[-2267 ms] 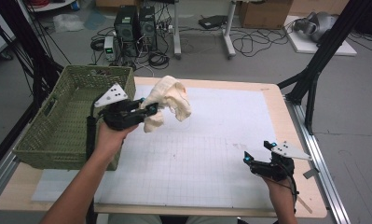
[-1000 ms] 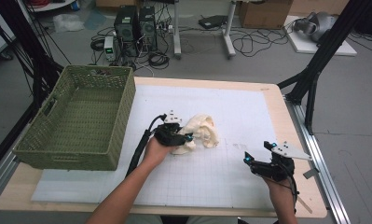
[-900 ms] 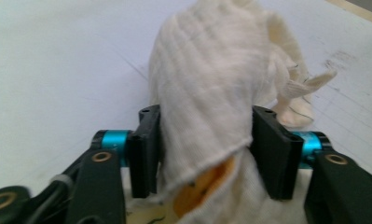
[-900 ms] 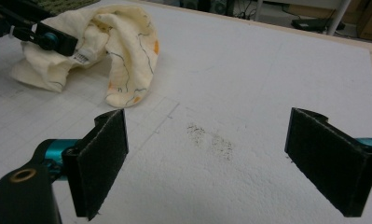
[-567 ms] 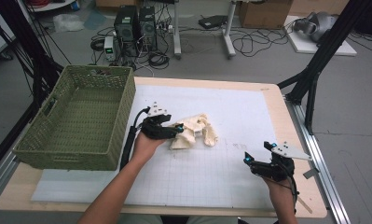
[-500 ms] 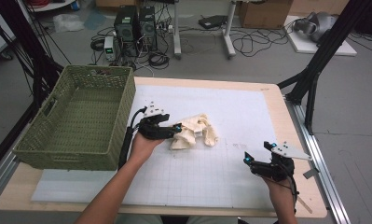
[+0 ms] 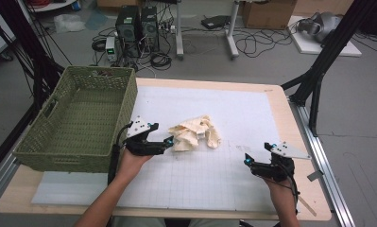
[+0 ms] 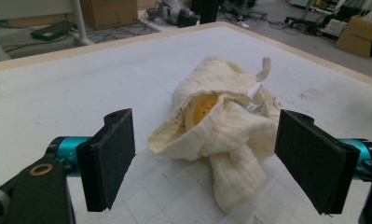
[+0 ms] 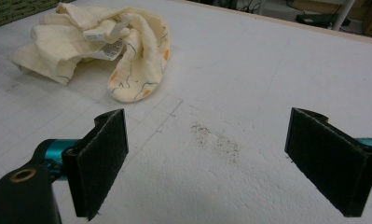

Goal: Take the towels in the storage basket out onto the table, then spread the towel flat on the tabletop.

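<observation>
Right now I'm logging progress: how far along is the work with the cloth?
Done: the cloth lies crumpled on the mat, outside the basket. In hand: nothing; the left gripper has just been opening, its jaws wide beside the cloth, pads off it. The right gripper rests open, apart from it. Left: probably spreading or folding, since the cloth is bunched, tags showing.

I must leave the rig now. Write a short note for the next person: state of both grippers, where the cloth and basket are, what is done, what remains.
Left gripper: fingers have just been opening, now wide open; the cloth lies just ahead of them, not gripped.
Right gripper: open, holding nothing, low over the mat near its right front.
Cream cloth: crumpled on the mat at mid-table, label showing.
Green basket: on the table's left, nothing seen inside.
Done: cloth set on the mat and released.
Left: probably spreading or folding the cloth; the right gripper has not touched it.
</observation>
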{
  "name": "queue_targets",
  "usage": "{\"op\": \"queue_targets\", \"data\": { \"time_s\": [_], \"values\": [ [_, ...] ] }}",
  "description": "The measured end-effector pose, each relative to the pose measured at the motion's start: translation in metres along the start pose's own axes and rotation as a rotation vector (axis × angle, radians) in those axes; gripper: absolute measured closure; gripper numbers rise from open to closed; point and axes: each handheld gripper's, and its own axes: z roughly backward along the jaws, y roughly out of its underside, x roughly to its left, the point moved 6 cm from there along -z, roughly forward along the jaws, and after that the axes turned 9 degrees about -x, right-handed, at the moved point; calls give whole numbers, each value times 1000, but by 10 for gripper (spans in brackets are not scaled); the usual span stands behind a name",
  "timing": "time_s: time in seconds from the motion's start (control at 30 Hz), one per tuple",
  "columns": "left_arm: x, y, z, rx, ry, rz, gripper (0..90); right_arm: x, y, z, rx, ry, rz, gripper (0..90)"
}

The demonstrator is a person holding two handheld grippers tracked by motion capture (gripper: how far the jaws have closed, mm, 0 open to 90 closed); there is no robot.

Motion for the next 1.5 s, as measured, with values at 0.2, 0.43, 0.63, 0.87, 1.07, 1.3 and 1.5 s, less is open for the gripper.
{"op": "queue_targets", "data": {
  "time_s": [0.2, 0.43, 0.63, 0.87, 1.07, 1.3, 1.5],
  "values": [
    [-5, 0, 1, -4, 39, -3, 208, 1, 2, -4, 23, -1, 11, 124],
    [-4, -1, 3, -11, 29, -8, 211, 2, 3, -2, 18, -5, 9, 125],
    [-2, 1, 3, -7, 26, 2, 216, 1, 4, -3, 23, -4, 5, 125],
    [-2, 1, 2, -14, 30, 5, 222, 1, 5, -4, 29, -7, 12, 125],
    [-4, 1, 2, -2, 33, -4, 230, 5, 6, -4, 38, -19, 21, 125],
    [-5, -18, -9, -5, 37, -17, 254, 6, 5, -5, 34, -29, 22, 125],
    [-11, -36, -32, 12, 49, -26, 219, 8, 5, -8, 37, -39, 16, 126]
  ]
}}
